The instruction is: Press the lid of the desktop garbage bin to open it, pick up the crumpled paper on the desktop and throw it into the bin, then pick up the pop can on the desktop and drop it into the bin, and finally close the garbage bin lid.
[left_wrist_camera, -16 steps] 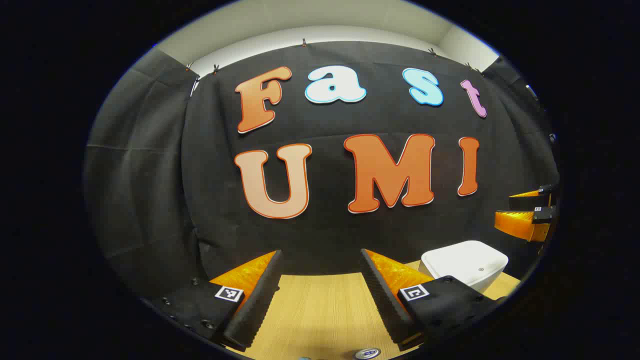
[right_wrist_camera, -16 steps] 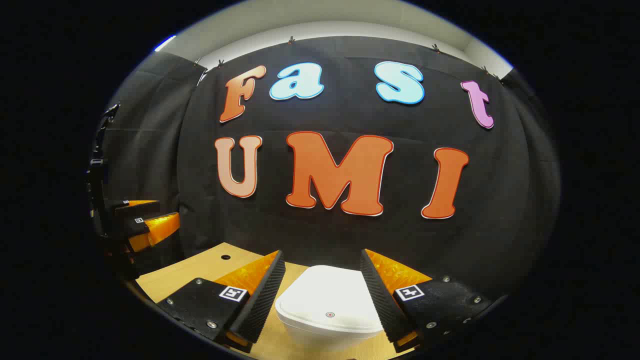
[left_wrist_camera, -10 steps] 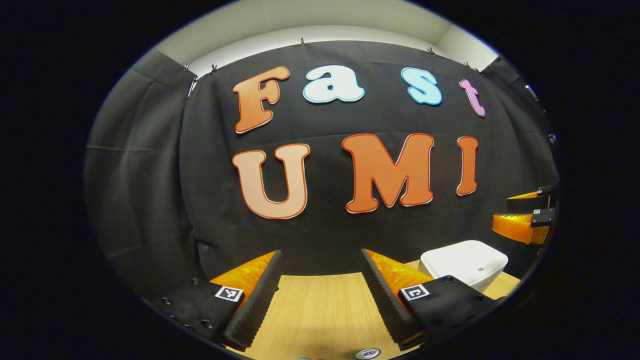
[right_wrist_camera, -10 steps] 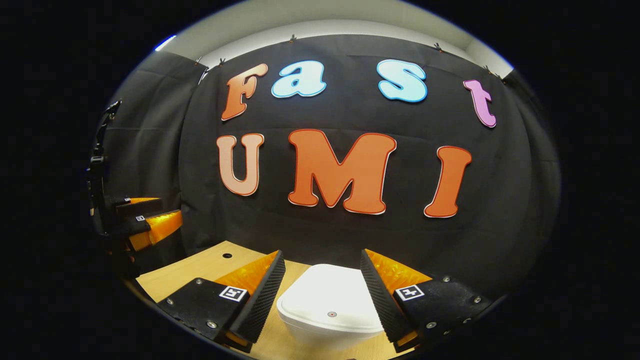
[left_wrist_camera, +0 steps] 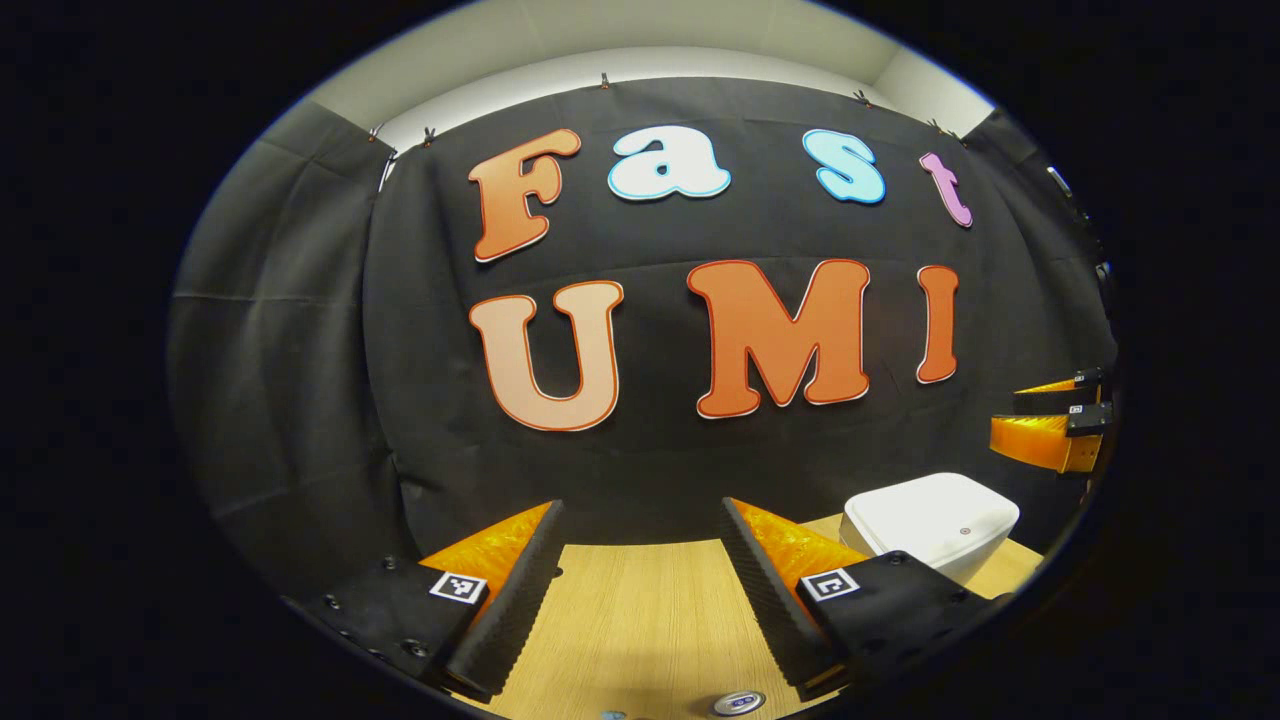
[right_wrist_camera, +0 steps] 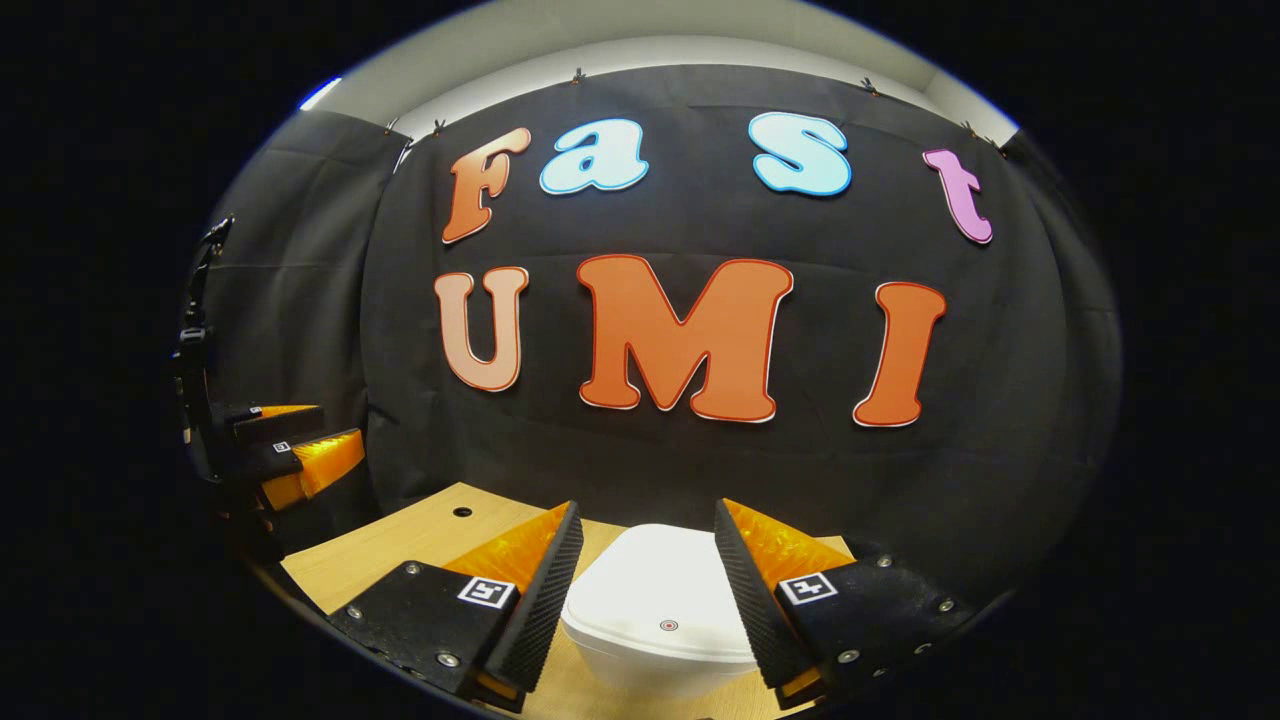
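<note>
The white garbage bin [right_wrist_camera: 655,610] stands on the wooden table with its lid down; a small red dot marks the lid's front. My right gripper [right_wrist_camera: 647,510] hovers open just above and before it, the lid showing between its fingers. In the left gripper view the bin [left_wrist_camera: 930,520] stands at the right, and the right gripper [left_wrist_camera: 1040,415] hangs above it. My left gripper [left_wrist_camera: 641,508] is open over bare table, holding nothing. The pop can's top [left_wrist_camera: 738,703] peeks in at the bottom edge, below the left gripper's right finger.
The wooden table [left_wrist_camera: 640,610] runs back to the black cloth wall. A small round hole [right_wrist_camera: 462,511] sits in the tabletop left of the bin. The left gripper [right_wrist_camera: 300,437] hangs at the far left in the right gripper view.
The right gripper's fingers have narrowed a little and it has crept slightly toward the bin. The left gripper has barely moved.
</note>
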{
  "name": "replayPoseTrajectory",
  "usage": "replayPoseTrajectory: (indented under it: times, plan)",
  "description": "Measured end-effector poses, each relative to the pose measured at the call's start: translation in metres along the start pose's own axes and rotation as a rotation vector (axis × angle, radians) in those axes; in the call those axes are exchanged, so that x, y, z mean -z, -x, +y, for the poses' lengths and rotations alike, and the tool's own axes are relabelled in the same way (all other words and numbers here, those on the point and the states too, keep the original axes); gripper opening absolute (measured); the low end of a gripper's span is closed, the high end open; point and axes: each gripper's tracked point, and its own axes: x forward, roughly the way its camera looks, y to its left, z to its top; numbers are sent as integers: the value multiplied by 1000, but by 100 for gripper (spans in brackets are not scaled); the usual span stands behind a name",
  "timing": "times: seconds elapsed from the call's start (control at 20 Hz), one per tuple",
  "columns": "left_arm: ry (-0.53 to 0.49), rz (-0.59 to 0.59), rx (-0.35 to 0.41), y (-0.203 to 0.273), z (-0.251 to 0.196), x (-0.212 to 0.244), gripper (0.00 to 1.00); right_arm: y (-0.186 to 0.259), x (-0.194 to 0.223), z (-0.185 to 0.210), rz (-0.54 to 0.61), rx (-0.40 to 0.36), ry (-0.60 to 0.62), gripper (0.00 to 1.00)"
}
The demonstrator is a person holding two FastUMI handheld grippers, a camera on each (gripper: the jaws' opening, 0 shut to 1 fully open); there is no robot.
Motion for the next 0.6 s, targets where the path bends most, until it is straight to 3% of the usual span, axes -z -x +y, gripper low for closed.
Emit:
replayPoseTrajectory:
  times: [0.05,0.2,0.35,0.6]
  plan:
    - [-1,1,-1,0,0,1,98,0,0,-1,-2,-1,0,81]
    - [-6,8,-5,3,0,4,98,2,3,-1,5,-14,-15,64]
    - [-10,17,-7,5,-1,7,98,3,7,-4,9,-20,-27,58]
    - [-22,34,-10,8,-4,12,98,1,33,-4,79,-44,-27,33]
